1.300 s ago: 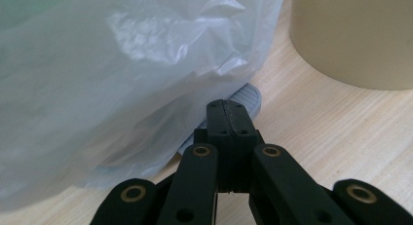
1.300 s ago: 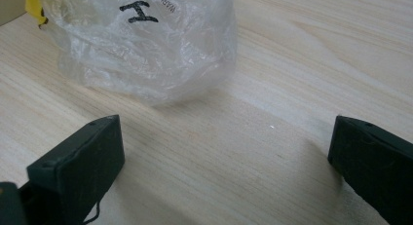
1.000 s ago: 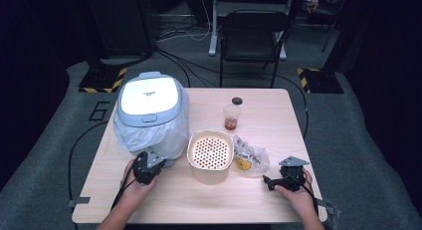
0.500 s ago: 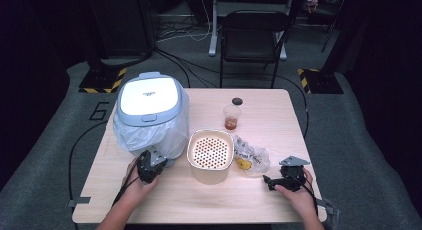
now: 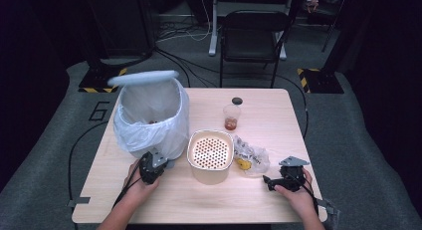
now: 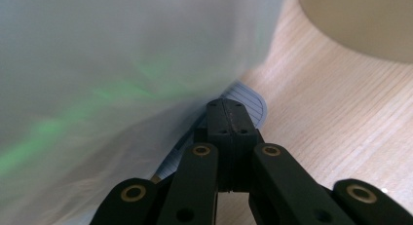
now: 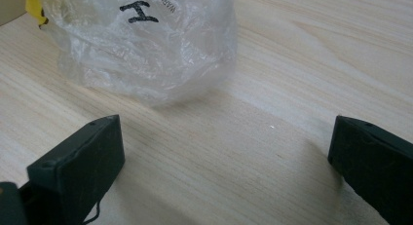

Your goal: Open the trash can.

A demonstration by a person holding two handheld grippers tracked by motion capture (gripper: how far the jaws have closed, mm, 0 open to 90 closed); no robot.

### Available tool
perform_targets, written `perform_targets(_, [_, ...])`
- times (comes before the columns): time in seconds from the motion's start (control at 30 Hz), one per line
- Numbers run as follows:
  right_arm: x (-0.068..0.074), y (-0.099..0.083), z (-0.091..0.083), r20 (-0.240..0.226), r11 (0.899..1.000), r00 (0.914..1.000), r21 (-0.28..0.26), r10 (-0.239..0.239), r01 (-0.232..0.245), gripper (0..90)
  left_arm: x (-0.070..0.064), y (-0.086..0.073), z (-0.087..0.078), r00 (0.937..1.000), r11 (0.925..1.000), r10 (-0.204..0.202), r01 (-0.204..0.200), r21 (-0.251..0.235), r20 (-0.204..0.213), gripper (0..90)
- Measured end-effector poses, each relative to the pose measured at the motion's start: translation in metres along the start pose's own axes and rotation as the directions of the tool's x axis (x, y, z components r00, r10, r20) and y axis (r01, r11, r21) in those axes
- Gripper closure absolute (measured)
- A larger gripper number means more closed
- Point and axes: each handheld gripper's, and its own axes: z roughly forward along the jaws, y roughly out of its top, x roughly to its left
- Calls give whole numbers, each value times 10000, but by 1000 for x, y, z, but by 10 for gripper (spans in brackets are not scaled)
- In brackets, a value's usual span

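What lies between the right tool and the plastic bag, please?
Only bare table: in the right gripper view the right tool stands open, short of the plastic bag, with nothing between.

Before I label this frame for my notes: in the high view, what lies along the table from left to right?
Bin with white liner → left gripper → perforated beige container → crumpled clear plastic bag → right gripper.
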Motion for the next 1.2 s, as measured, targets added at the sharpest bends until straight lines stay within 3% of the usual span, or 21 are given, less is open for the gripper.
perform_targets(0.03, [0,0,0,3,10000,10000,1,6,-6,0,1,-1,0,10000,9999,-16,16,-113,-34,900])
perform_targets(0.13, [0,0,0,-6,10000,10000,0,5,-5,0,6,-5,1,9978,9978,-594,603,-291,305,900])
perform_targets(0.4, [0,0,0,-35,10000,10000,6,24,-24,0,4,-8,1,9966,9947,-784,798,-654,247,900])
perform_targets(0.43, [0,0,0,-28,10000,10000,5,21,-21,0,4,-10,2,9914,9887,-1238,1269,-800,431,900])
perform_targets(0.5, [0,0,0,-7,10000,10000,-13,-29,29,0,5,-11,2,9890,9861,-1394,1433,-839,502,900])
perform_targets(0.53, [0,0,0,-28,10000,10000,1,2,-2,0,5,-11,2,9895,9867,-1358,1395,-831,493,900])
perform_targets(0.57, [0,0,0,-28,10000,10000,1,32,-32,0,7,-10,1,9947,9928,-942,969,-709,415,900])
perform_targets(0.6, [0,0,0,-23,10000,10000,6,61,-61,0,5,-11,1,9938,9910,-1051,1078,-790,372,900])
perform_targets(0.67, [0,0,0,6,10000,10000,-16,-24,24,0,4,-10,1,9967,9943,-771,786,-723,234,900])
perform_targets(0.77, [0,1,0,-15,10000,10000,-26,89,-89,13,5,-11,1,9953,9917,-938,955,-863,241,900])
perform_targets(0.87, [-1,2,-2,46,9998,9998,9,192,-192,77,5,-12,1,9945,9911,-1005,1026,-844,288,900])
perform_targets(0.9, [-3,3,-6,23,9998,9998,-17,211,-211,203,5,-12,1,9945,9914,-1001,1022,-821,300,900])
perform_targets(1.0, [-5,4,-10,-264,9983,9979,25,589,-589,311,4,-12,1,9947,9911,-1000,1018,-857,249,900])
perform_targets(1.17, [-6,6,-17,-453,9943,9933,49,1063,-1062,355,4,-15,1,9948,9891,-996,1012,-1074,198,900])
perform_targets(1.2, [-7,7,-18,-459,9956,9946,-49,930,-933,368,3,-16,1,9949,9887,-991,1005,-1110,181,900])
